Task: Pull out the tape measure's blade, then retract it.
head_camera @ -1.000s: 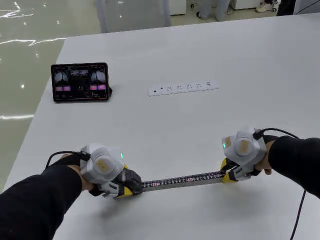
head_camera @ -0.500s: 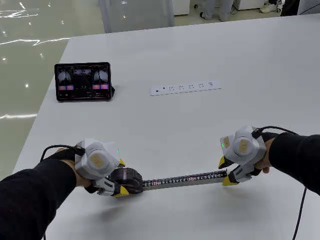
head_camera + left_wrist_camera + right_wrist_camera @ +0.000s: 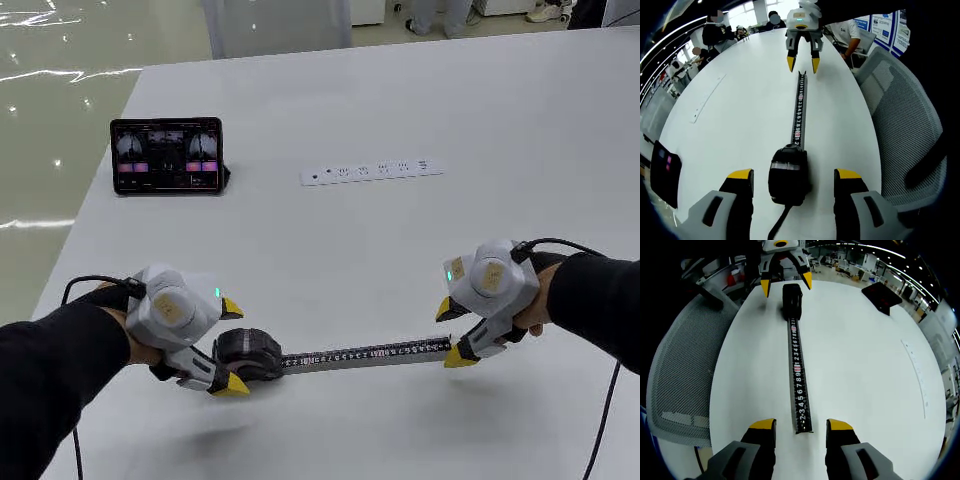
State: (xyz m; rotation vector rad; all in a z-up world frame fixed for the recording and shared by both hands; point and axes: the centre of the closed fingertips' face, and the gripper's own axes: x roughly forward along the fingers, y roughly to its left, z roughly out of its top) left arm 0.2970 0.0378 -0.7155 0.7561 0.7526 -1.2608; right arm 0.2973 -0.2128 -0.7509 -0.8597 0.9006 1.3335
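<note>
The black tape measure case (image 3: 250, 352) lies on the white table (image 3: 400, 100), its blade (image 3: 365, 354) drawn out to the right and flat on the surface. My left gripper (image 3: 232, 346) is open with the case (image 3: 788, 170) between its yellow-tipped fingers (image 3: 740, 174), neither touching it. The right gripper (image 3: 452, 333) is open too, straddling the blade's free end (image 3: 804, 429) without pinching it. In each gripper view the other gripper faces back along the blade (image 3: 799, 107): the right gripper (image 3: 802, 64) and the left gripper (image 3: 785, 284) with the case (image 3: 792, 297).
A tablet (image 3: 167, 155) stands at the back left and a white power strip (image 3: 372, 171) lies mid-table. A grey mesh chair (image 3: 905, 115) stands at the near table edge (image 3: 680, 370). People sit at the far end of the room.
Both grippers have opened: the left let go of the case and the right let go of the blade's end. The blade stays drawn out on the table.
</note>
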